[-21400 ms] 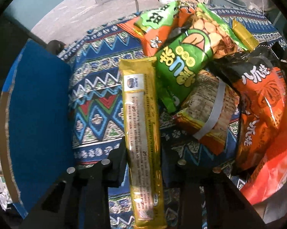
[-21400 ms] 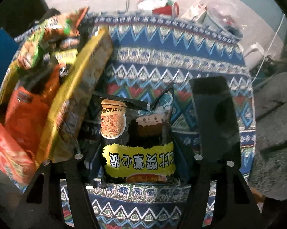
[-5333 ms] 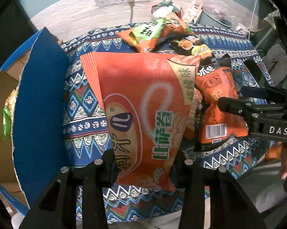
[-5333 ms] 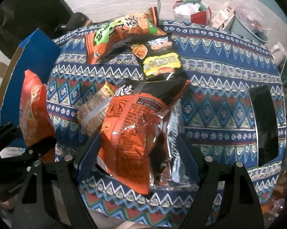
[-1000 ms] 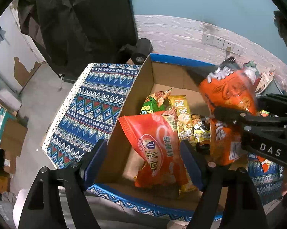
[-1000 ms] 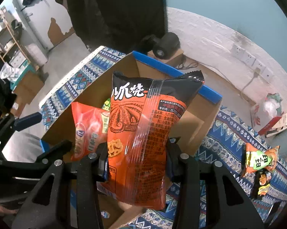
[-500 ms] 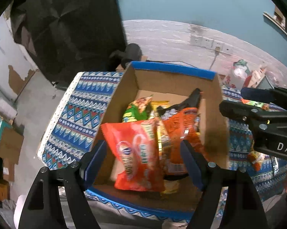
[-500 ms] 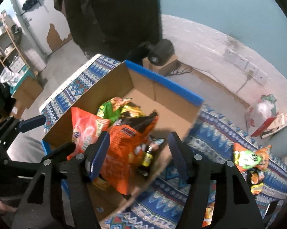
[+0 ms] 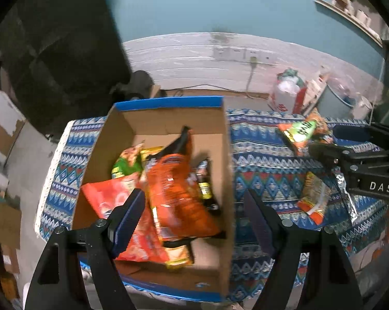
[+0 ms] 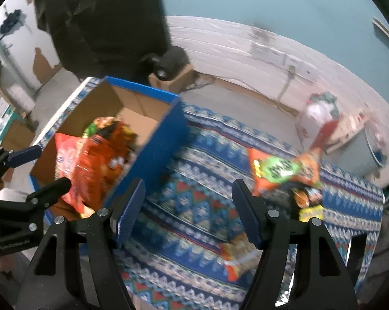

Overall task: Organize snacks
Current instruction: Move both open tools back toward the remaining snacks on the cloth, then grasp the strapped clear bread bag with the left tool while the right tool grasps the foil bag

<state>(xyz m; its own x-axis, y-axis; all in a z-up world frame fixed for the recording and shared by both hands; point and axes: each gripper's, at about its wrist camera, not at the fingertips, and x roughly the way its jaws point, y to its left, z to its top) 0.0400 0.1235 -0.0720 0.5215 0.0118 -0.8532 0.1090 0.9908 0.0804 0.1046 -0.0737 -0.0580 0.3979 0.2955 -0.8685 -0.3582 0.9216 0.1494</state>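
Snacks fill the cardboard box [image 9: 166,118] — an orange bag [image 9: 177,188] lies on top of the heap inside it, a red bag [image 9: 109,199] against the box's left wall. The left hand-held gripper [image 9: 194,214] hangs over the box, jaws wide and empty. The right hand-held gripper [image 10: 188,206], just right of the box over the patterned tabletop [image 10: 202,155], has just been opening; nothing sits between its jaws. Further right of the box lie a green-and-orange packet [image 10: 282,170] and a small yellow-orange pack [image 9: 314,199].
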